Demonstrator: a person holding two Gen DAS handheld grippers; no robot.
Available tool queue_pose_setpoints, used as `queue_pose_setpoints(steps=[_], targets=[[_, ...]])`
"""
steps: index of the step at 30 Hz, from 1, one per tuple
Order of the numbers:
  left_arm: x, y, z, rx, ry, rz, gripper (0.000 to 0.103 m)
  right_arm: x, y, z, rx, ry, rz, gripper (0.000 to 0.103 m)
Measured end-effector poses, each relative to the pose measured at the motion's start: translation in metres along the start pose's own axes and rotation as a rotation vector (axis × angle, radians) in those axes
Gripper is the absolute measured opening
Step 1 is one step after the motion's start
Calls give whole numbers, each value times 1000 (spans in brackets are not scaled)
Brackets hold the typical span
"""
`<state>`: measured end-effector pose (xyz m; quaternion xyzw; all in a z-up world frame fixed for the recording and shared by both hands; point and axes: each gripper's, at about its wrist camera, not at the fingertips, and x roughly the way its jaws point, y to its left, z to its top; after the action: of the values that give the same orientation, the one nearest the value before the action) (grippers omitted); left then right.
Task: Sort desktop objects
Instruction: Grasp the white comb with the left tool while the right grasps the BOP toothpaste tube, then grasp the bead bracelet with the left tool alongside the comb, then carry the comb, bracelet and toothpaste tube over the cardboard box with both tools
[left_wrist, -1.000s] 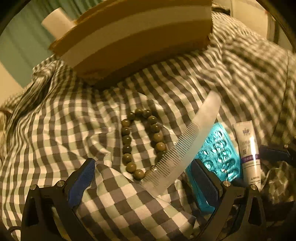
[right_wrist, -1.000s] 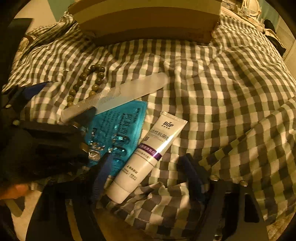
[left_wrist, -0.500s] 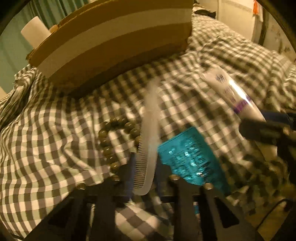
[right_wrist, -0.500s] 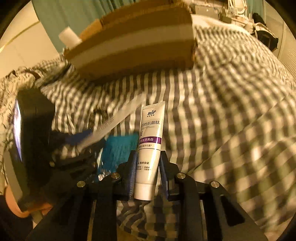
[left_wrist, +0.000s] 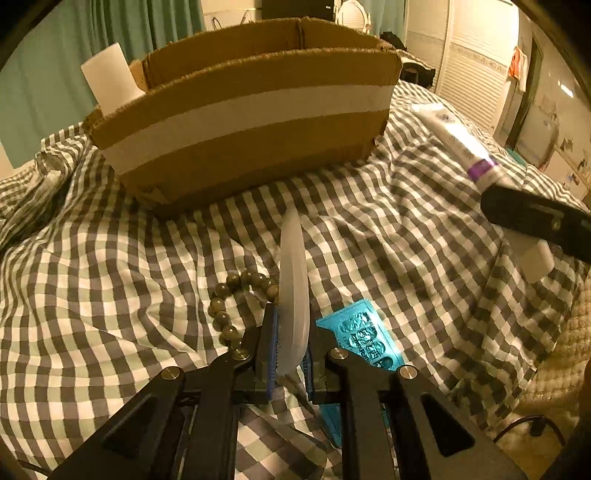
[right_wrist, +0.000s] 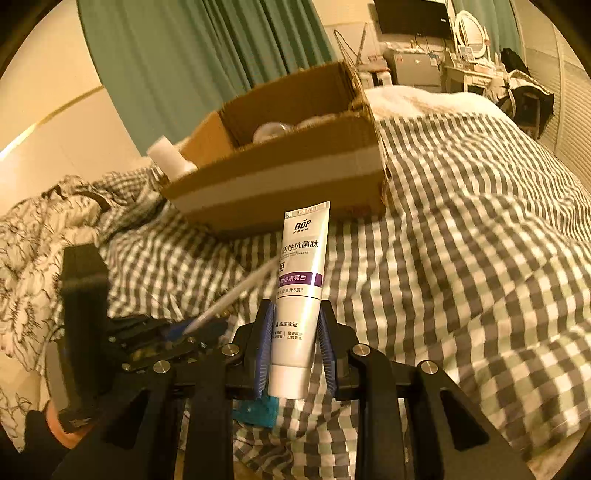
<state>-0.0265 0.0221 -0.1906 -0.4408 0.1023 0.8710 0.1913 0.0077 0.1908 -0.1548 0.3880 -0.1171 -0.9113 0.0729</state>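
My left gripper (left_wrist: 290, 317) is shut on a translucent white comb (left_wrist: 293, 280) and holds it above the checked cloth, pointing toward the cardboard box (left_wrist: 251, 122). A green bead bracelet (left_wrist: 229, 302) and a teal blister pack (left_wrist: 364, 339) lie on the cloth below it. My right gripper (right_wrist: 295, 317) is shut on a white toothpaste tube (right_wrist: 301, 280) with a purple band, lifted and upright in front of the box (right_wrist: 280, 177). The tube also shows at the right of the left wrist view (left_wrist: 461, 144).
The open box holds a white cylinder (left_wrist: 109, 77) at its left corner and some rounded items (right_wrist: 273, 131). A floral cloth (right_wrist: 26, 266) lies left. The checked cloth (left_wrist: 406, 236) is wrinkled. Curtains (right_wrist: 207, 48) and furniture stand behind.
Both grippers closed on their objects, the left on the comb and the right on the toothpaste tube, and lifted them off the cloth toward the box.
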Motion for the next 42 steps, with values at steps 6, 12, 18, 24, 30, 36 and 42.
queue_pose_setpoints(steps=[6, 12, 18, 24, 30, 36, 42], targets=[[-26, -1, 7, -39, -112, -14, 11, -12, 3, 9, -5, -52, 15, 24], [-41, 5, 18, -73, -169, -36, 11, -32, 12, 22, -44, -132, 38, 24], [-26, 10, 23, -149, -103, -52, 11, -40, 16, 32, -66, -168, 38, 24], [9, -5, 24, -159, -12, -51, 27, -49, 9, 44, -67, -208, 29, 24], [46, -19, 21, -153, 89, -42, 58, -60, 7, 58, -83, -247, 37, 24], [89, -13, 20, -244, 206, -13, 75, -58, 13, 69, -121, -251, 48, 24], [70, -4, 20, -261, 107, -3, 26, -68, 24, 79, -170, -287, 56, 24]])
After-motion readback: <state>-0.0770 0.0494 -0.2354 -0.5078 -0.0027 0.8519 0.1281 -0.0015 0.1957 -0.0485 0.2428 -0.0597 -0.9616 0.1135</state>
